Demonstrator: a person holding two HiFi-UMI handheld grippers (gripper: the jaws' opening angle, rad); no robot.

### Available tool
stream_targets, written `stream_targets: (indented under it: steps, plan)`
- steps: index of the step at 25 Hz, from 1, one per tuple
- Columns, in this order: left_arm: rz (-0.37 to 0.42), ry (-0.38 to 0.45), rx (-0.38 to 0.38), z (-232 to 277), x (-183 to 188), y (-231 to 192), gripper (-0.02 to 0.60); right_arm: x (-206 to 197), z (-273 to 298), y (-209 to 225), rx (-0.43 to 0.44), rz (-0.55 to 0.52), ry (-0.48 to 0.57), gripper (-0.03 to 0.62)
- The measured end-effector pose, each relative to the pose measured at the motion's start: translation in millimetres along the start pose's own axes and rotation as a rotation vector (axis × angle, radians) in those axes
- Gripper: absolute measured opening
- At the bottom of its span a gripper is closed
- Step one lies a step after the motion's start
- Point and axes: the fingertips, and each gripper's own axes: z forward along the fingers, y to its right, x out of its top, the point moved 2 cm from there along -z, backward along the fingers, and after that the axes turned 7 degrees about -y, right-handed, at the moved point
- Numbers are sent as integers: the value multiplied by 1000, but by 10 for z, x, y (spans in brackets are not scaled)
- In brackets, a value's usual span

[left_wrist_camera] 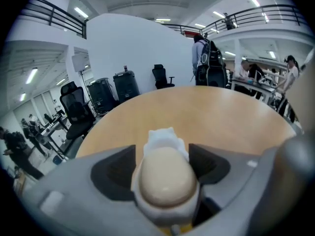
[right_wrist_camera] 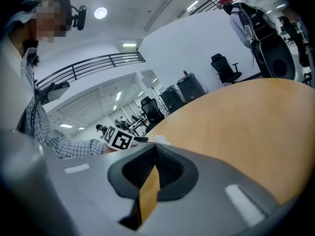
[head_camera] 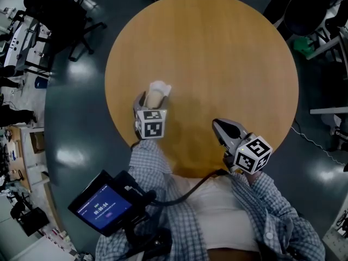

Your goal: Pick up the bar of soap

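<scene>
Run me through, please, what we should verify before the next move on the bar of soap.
1. The bar of soap sits between the jaws of the left gripper: ok.
2. Left jaws apart, one on either side of the soap: ok.
3. Firm grip on the soap: not ok, the pads are not pressing on it yet.
4. The white holder under the soap will stay behind on lifting: cannot tell.
5. The right gripper is shut, empty and away from the soap: ok.
</scene>
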Motion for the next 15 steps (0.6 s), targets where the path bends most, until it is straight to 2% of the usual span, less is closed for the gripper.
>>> stream_targets:
  steps: [3, 6, 15]
  plan:
    - [3, -1, 14, 136, -57, 8, 328, -104, 59, 160, 2, 10, -5, 3]
    - [12, 1, 19, 231, -85, 32, 292, -171, 108, 289, 5, 17, -6, 3]
    - [22, 26, -1, -303, 117, -2, 278, 47, -127, -145, -7, 10, -14, 3]
